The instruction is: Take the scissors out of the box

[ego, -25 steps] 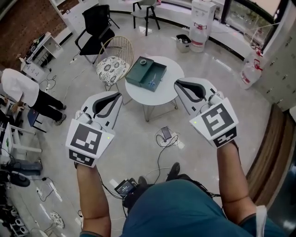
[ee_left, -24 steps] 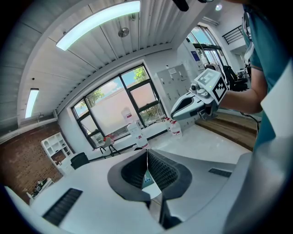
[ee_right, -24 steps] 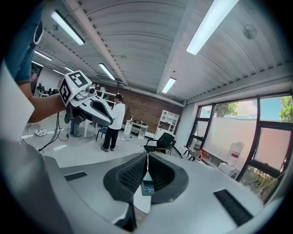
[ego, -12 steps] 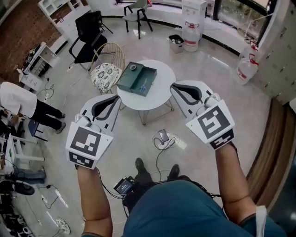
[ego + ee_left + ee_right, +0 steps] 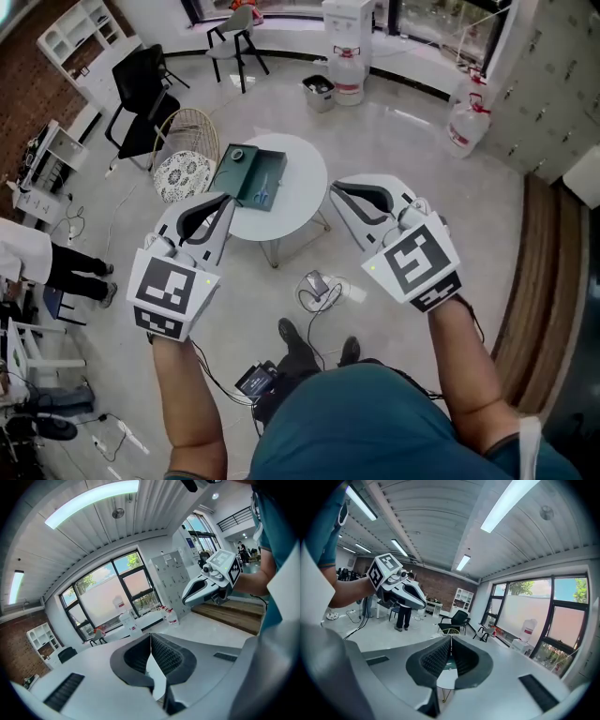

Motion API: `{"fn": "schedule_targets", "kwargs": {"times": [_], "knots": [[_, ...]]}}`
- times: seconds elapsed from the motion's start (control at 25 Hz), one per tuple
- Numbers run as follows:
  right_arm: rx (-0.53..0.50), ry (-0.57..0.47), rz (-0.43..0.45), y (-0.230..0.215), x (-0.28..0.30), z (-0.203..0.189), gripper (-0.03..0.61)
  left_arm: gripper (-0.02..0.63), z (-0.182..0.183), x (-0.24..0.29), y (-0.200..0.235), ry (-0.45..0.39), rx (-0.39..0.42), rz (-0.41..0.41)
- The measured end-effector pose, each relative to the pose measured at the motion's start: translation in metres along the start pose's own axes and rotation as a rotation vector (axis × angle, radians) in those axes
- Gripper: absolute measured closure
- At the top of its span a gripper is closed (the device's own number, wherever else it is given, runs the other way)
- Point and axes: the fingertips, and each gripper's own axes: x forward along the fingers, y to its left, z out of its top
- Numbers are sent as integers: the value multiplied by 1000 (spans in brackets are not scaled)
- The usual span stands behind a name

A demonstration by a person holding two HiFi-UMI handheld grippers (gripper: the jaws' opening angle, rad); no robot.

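Observation:
A dark green open box (image 5: pixel 246 174) lies on a small round white table (image 5: pixel 298 186), well below and ahead of me. Blue-handled scissors (image 5: pixel 263 189) rest inside the box, and a small round thing sits in its far corner. My left gripper (image 5: pixel 226 199) is held in the air left of the table, jaws shut and empty; its tips (image 5: pixel 150 635) meet in the left gripper view. My right gripper (image 5: pixel 336 187) hangs right of the table, also shut and empty, its tips (image 5: pixel 451 638) closed. A bit of the table (image 5: pixel 445 680) shows under its jaws. Neither gripper touches the box.
A wire chair with a patterned cushion (image 5: pixel 184 165) stands against the table's left side. A black chair (image 5: pixel 142 82), water dispensers (image 5: pixel 346 37) and a water bottle (image 5: pixel 467 126) stand farther off. Cables and a small device (image 5: pixel 316 286) lie on the floor by my feet. A person (image 5: pixel 37 255) stands at the left.
Both grippers have moved forward toward the table, still shut. The table and box have shifted left and a little down in the head view.

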Motion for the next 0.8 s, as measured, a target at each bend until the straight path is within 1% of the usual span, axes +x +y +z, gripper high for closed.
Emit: {"fn": "schedule_targets", "kwargs": {"times": [0.16,0.48,0.8], "knots": [[0,29,-27,-1,19,5,540,594,-5,13,24,-28,4,-32],[21,73,-84,-1,77,17,540,594,-32,37,80,-53,26,-98],[42,107,-134,3,144,36,540,594,-70,55,145,-81,21,-152]]}}
